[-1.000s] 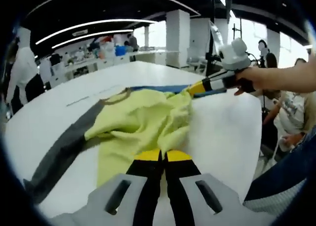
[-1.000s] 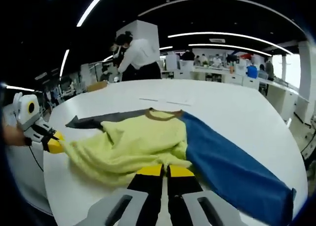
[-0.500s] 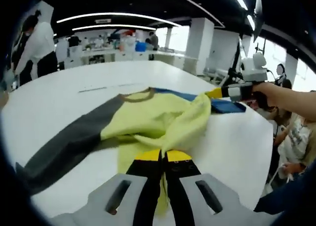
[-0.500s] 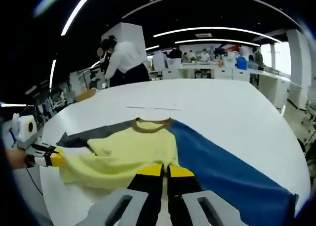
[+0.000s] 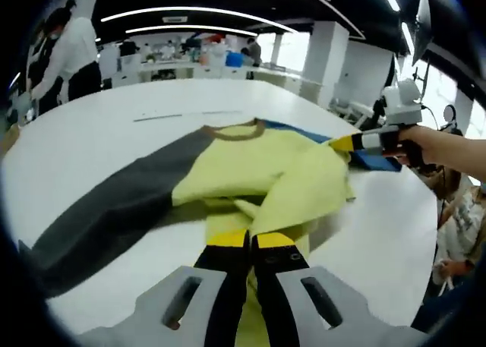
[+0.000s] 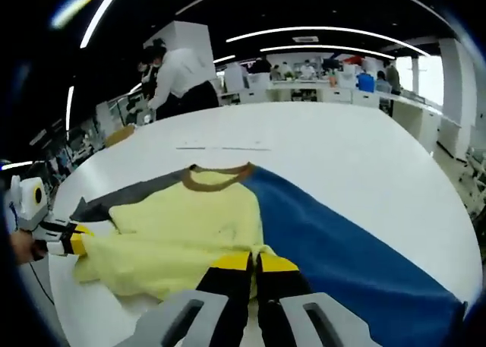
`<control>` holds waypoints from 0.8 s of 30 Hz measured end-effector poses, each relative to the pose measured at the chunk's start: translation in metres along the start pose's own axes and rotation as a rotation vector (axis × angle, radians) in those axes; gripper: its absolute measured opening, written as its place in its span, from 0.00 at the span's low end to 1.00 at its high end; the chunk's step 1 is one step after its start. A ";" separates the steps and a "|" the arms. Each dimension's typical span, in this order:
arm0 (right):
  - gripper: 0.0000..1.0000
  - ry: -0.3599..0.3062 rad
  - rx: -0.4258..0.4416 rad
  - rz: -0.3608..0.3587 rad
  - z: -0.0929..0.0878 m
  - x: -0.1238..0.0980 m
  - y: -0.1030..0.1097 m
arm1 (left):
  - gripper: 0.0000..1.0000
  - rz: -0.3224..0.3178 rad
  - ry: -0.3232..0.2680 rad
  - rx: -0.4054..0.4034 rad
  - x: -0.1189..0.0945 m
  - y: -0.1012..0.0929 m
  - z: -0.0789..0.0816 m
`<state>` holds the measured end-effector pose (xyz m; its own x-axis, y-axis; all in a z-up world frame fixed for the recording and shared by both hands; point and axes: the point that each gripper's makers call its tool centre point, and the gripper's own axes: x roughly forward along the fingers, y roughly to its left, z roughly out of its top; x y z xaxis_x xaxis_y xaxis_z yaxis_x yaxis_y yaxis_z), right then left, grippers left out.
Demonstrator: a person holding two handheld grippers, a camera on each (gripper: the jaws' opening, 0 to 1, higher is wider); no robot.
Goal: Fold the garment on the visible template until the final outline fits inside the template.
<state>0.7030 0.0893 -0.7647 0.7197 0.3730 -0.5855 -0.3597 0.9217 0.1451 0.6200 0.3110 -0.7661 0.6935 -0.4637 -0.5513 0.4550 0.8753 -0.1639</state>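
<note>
While both grippers are pinching the hem, the shirt point(image 6: 197, 225) is lying across the white table point(image 6: 326, 149), collar point(image 6: 215, 177) toward the far side, grey sleeve point(image 5: 99, 210) stretched one way and blue sleeve point(image 6: 349, 248) the other. The left gripper point(image 5: 250, 241) is holding its jaws pressed together on yellow cloth at the near edge; the right gripper point(image 6: 248, 262) is doing the same on its own corner, jaws closed with fabric caught between them. In the left gripper view the right gripper point(image 5: 364, 142) is coming in from the side, its yellow tip touching the lifted fold. Compared with a second ago, the yellow body is spreading wider and flatter: the bunched heap in the middle is opening out, and the two grippers are standing farther apart along the hem. Judging by that, the person is tensioning and smoothing the lower edge before carrying it up toward the collar. A thin line point(image 6: 216, 148) is showing on the table beyond the collar, possibly part of the template; its full outline cannot be made out. Both sleeves are reaching well past the body, so folding is at an early stage. Some creasing is remaining near the left gripper.
</note>
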 end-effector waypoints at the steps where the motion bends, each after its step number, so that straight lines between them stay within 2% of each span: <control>1: 0.00 0.004 0.006 -0.002 -0.001 0.001 -0.001 | 0.00 -0.001 0.001 0.003 0.000 0.000 -0.001; 5: 0.00 0.014 0.058 -0.016 -0.005 0.001 -0.002 | 0.00 0.009 0.011 0.043 0.000 0.000 -0.004; 10: 0.02 0.003 0.068 -0.020 -0.001 -0.004 0.001 | 0.07 0.019 -0.003 0.049 -0.011 0.006 0.001; 14: 0.13 0.009 0.059 -0.025 -0.001 -0.011 0.003 | 0.13 0.026 -0.010 0.062 -0.025 0.017 0.004; 19: 0.33 0.021 0.060 -0.044 -0.003 -0.022 0.008 | 0.17 0.046 -0.001 0.087 -0.042 0.031 0.003; 21: 0.38 0.029 0.064 -0.049 -0.006 -0.026 0.010 | 0.17 0.054 0.008 0.096 -0.048 0.035 0.000; 24: 0.41 0.043 0.056 -0.049 -0.010 -0.029 0.015 | 0.18 0.063 0.021 0.102 -0.053 0.039 -0.006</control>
<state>0.6705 0.0914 -0.7529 0.7090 0.3240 -0.6264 -0.2903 0.9436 0.1593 0.5974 0.3705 -0.7486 0.7112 -0.4038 -0.5754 0.4660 0.8837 -0.0443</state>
